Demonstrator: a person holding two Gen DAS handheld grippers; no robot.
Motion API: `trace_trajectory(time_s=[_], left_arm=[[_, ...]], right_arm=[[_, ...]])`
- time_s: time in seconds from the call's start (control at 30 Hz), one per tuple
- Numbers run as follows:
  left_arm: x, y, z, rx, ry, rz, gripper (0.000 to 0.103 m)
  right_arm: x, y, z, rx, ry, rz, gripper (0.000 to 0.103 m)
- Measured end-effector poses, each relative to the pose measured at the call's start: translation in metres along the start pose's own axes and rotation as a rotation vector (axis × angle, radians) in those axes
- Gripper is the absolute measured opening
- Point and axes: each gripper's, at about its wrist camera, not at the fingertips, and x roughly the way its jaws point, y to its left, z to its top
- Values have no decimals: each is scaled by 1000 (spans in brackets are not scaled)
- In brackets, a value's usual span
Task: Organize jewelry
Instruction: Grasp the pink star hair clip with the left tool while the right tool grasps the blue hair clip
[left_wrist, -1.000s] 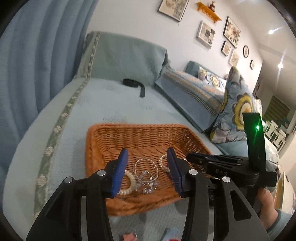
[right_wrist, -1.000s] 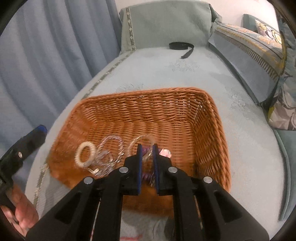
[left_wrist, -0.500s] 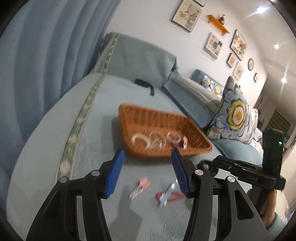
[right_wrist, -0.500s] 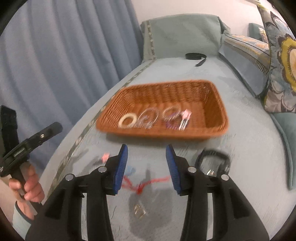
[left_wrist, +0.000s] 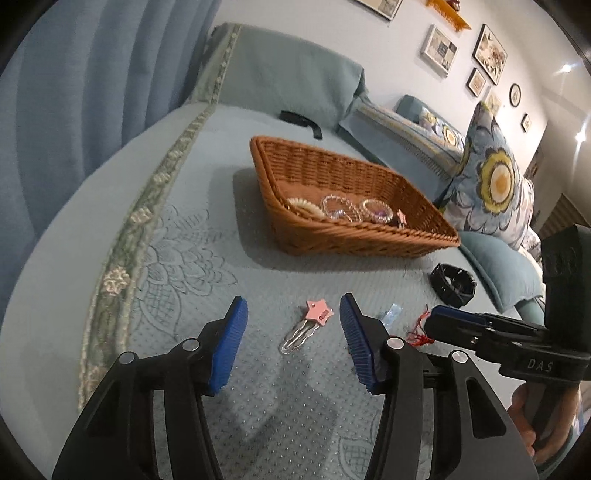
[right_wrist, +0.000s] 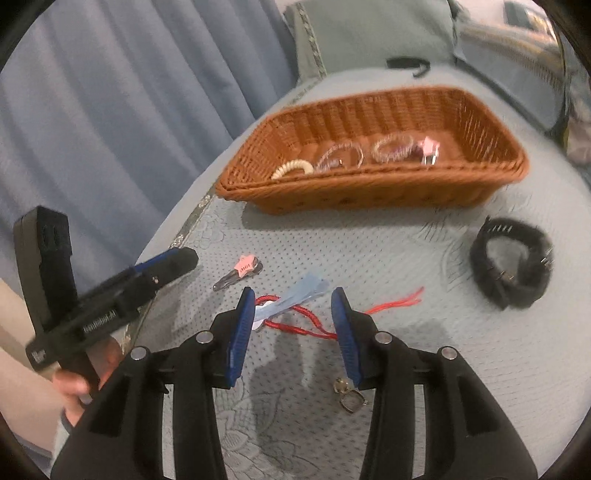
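your left tongs (left_wrist: 291, 332) stand apart, framing the pink star hair clip (left_wrist: 308, 325); right tongs (right_wrist: 293, 321) apart over the red cord (right_wrist: 306, 325), ready to pick.

The right gripper (right_wrist: 293, 325) is hovering with jaws spread over a red cord (right_wrist: 306, 325) and pale blue clip (right_wrist: 295, 295) lying on the bed (right_wrist: 424, 369), near a wicker basket (right_wrist: 369, 188) holding bracelets (right_wrist: 393, 147).

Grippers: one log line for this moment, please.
left gripper: open, over pink star clip | right gripper: open, over red cord | basket: holds bracelets
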Motion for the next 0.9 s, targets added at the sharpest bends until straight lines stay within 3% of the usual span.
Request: trace_trajectory(time_s=[0.17, 0.27, 0.5, 0.73, 0.9], left_arm=[[17, 2, -4, 28, 79, -16, 48], [24, -3, -5, 86, 110, 8, 41], [33, -15, -14, 175, 169, 14, 16], [31, -18, -18, 191, 172, 16, 16], [38, -30, -19, 229, 153, 67, 17]], right_arm=[[25, -10, 3, 111, 82, 32, 39], [35, -12, 5, 146, 103, 46, 39], [48, -4, 10, 146, 109, 33, 39], [57, 12, 11, 76, 80, -31, 37], [60, 21, 8, 6, 49, -148, 21]])
